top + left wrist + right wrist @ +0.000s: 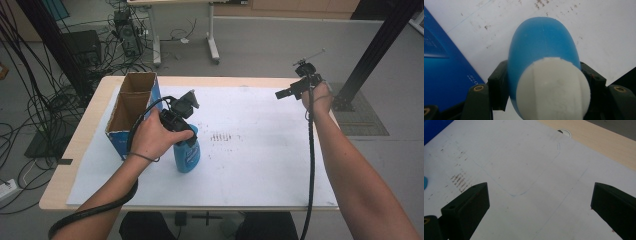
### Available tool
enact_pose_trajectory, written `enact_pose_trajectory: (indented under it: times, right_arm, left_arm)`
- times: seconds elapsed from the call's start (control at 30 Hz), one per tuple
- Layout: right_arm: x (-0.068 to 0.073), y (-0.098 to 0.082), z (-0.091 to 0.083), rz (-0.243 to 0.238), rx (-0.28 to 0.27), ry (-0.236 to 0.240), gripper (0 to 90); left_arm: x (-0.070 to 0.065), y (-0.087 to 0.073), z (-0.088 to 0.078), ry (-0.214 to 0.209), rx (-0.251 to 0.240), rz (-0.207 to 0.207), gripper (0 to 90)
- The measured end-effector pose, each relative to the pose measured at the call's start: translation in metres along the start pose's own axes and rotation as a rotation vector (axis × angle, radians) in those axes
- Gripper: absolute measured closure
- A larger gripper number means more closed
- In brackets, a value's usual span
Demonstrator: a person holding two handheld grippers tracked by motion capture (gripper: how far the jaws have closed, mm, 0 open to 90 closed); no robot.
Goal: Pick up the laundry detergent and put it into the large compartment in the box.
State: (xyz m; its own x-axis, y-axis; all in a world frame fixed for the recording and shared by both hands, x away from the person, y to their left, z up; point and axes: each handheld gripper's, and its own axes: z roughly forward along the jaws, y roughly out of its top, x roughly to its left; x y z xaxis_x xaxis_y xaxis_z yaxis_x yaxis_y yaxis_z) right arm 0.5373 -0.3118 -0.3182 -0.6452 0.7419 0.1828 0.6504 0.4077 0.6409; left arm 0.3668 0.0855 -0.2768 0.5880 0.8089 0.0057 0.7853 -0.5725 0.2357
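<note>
While its jaws press on both sides of the blue bottle (541, 42) just under the white cap (554, 87), the left gripper (181, 116) holds it upright on the white sheet (260, 150), just beside the open blue box (131, 112) near the table's left edge. Well apart, at the far right corner of the table (75, 150), the right gripper (539, 202) hangs over bare sheet, jaws wide apart with nothing between them.

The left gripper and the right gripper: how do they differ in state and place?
The left gripper is shut on the blue plastic bottle with the white cap, beside the open cardboard box; the right gripper is open and holds nothing. The left is over the white sheet's left part, the right near its far right corner. Both have black jaws.
</note>
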Motion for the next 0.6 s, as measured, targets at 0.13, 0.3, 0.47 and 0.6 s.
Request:
enact_pose_trajectory:
  times: [0.13, 0.3, 0.47, 0.6]
  right_arm:
    - [-0.0003, -0.0004, 0.0004, 0.005, 0.003, 0.004, 1.8]
    - [-0.0005, -0.0003, 0.0004, 0.004, 0.001, 0.004, 1.8]
    - [-0.0003, -0.0003, 0.0008, 0.000, 0.003, 0.004, 1.9]
    - [-0.0004, -0.0002, 0.0006, 0.001, 0.002, 0.005, 1.8]
  left_arm:
    - [0.0000, 0.0000, 0.0000, 0.000, 0.000, -0.001, 37.2]
    - [0.0000, 0.0001, 0.0000, 0.000, 0.002, 0.002, 37.2]
    - [0.0001, -0.0004, -0.0001, 0.002, 0.001, 0.004, 37.2]
    - [-0.0005, 0.0001, 0.0001, 0.003, 0.002, 0.000, 37.2]
